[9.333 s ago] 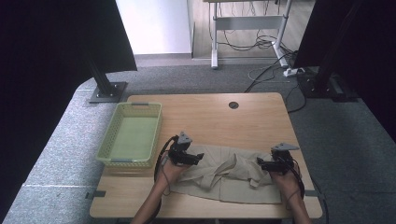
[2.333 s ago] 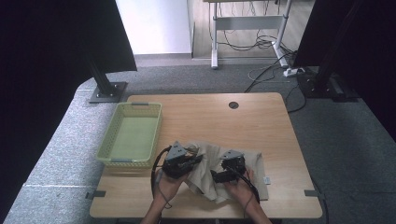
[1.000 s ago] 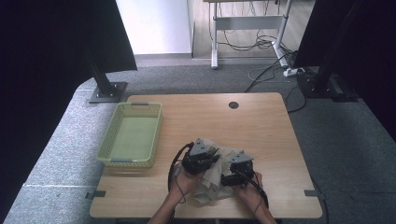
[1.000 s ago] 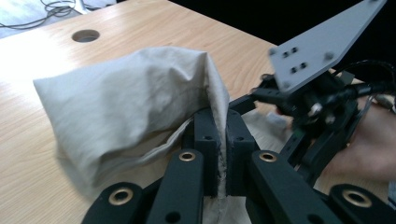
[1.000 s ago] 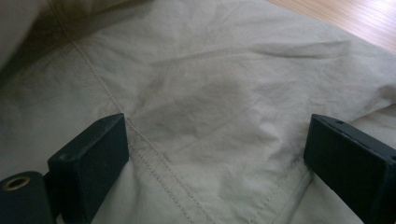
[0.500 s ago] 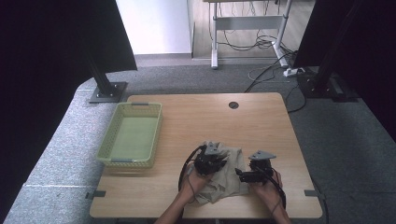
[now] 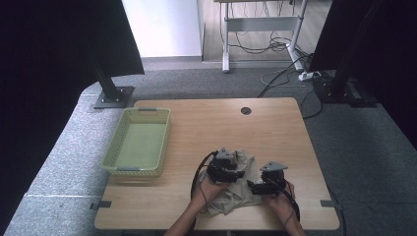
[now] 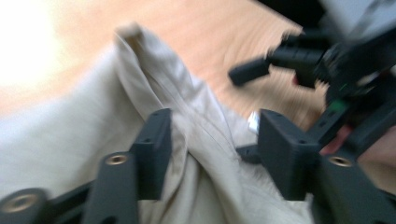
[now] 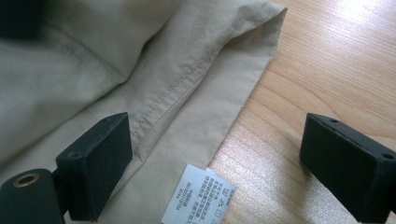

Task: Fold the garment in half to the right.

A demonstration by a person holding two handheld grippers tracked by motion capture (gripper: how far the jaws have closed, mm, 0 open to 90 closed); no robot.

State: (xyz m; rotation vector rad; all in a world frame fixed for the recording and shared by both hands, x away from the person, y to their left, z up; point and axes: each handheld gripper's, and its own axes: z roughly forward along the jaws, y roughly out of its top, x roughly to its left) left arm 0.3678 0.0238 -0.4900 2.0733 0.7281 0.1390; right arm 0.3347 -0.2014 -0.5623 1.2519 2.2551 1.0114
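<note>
High view: a crumpled beige woven-cotton garment (image 7: 235, 189), folded into a lumpy, creased heap, on the near middle of a pale wood-grain rectangular tabletop (image 7: 206, 128) with a round cable hole at the far edge; a light-green perforated plastic basket (image 7: 138, 142), rectangular with rounded corners, well apart to the left; left gripper (image 7: 239, 173), matte black, over the heap's far left part, right gripper (image 7: 251, 187) beside it at the heap's right edge, a grey three-cornered plate on top of each. Left gripper view, blurred: two blocky black jaws set apart, having just been opening, with a raised ridge of soft, seamed cloth (image 8: 187, 121) lying loosely between them, pads not pressing on it; the other gripper (image 8: 261, 70) farther off over bare wood. Right gripper view: right gripper (image 9: 224, 154) with square, matt jaws spread wide, pinching nothing; beneath them the garment's flat hemmed edge (image 9: 187, 93) with a row of double stitching, a small white printed care label (image 9: 198, 196) at its border, and smooth grained wood (image 9: 322, 60) to the right.
</note>
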